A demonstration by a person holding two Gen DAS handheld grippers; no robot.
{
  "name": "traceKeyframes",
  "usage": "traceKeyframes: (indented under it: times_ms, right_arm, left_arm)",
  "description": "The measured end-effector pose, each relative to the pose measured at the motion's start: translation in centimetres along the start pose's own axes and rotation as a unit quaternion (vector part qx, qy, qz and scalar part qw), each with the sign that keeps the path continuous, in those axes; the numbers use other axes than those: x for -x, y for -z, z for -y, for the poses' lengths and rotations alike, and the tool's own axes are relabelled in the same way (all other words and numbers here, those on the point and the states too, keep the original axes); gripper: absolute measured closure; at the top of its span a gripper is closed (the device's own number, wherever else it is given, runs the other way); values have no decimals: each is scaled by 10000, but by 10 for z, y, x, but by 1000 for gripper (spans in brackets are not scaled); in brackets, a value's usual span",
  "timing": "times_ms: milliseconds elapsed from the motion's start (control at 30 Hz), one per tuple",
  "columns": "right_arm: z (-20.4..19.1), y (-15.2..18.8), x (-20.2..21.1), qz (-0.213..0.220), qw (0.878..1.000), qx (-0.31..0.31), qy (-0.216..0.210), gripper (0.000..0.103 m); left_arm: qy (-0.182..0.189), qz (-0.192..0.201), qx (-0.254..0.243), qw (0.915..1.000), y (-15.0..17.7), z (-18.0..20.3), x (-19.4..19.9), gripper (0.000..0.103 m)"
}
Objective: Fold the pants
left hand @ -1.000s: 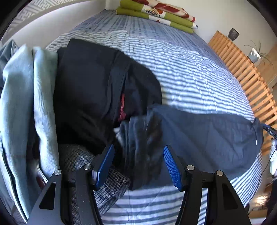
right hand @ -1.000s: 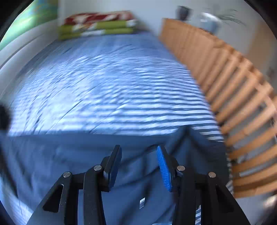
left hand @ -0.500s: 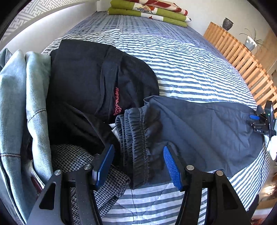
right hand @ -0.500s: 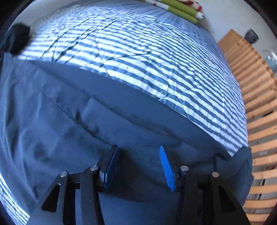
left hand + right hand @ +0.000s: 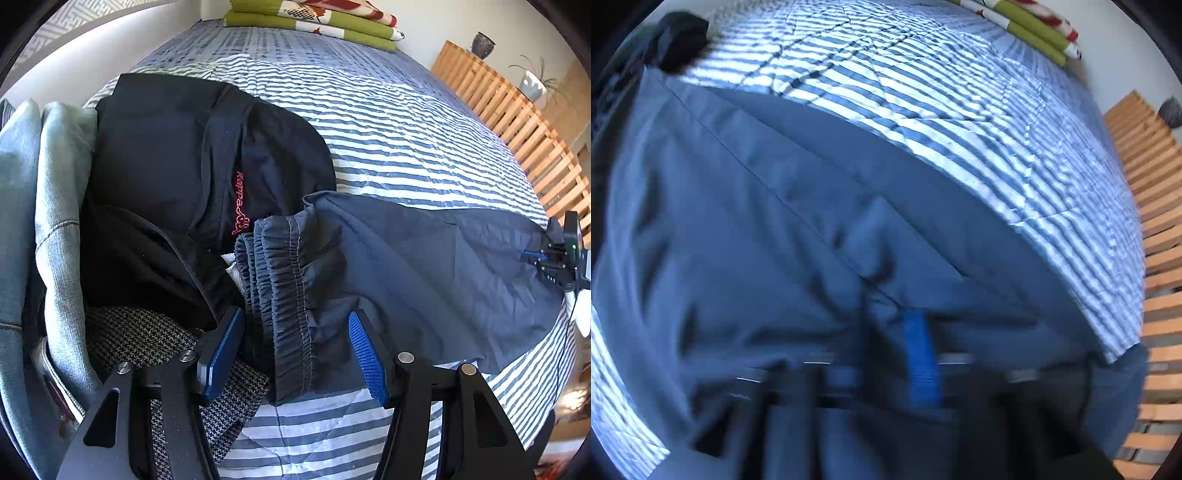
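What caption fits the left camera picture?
Open left gripper hovers over the navy pants' elastic waistband on a striped bed.

One pair of navy elastic-waist pants; one black garment with red lettering; one houndstooth cloth; one pale denim garment; two handheld grippers; two folded green-patterned blankets; one dark vase.

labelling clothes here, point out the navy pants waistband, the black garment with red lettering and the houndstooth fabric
navy pants [image 5: 291, 280], left wrist view, gathered waistband
black garment [image 5: 166, 147], left wrist view, flat upper panel
houndstooth fabric [image 5: 147, 339], left wrist view, top surface
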State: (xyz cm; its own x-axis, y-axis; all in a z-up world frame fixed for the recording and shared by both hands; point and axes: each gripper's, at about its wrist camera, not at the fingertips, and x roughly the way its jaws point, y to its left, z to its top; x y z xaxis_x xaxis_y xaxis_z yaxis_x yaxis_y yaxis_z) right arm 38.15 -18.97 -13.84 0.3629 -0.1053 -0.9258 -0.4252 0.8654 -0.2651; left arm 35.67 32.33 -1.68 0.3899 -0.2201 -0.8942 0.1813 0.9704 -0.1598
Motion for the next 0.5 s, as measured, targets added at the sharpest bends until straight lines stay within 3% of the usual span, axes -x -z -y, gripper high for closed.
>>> traceKeyframes:
  times_ms: [133,267,333,500]
  right_arm:
    - [-7,-2,12,273,9986,62,437,102]
    - [14,-15,37,674,9944,-445,677,102]
    - [22,-26,40,704,9930,-593,740,102]
    - [40,-53,29,693,9822,-997,1432,102]
  left_arm:
    - [43,67,-12,10000,0,-2,7,44]
    - [152,121,36,9998,3,-6,15,44]
    - [133,101,6,9999,4,-4,14,44]
    - [-88,56,-208,9997,3,7,5,38]
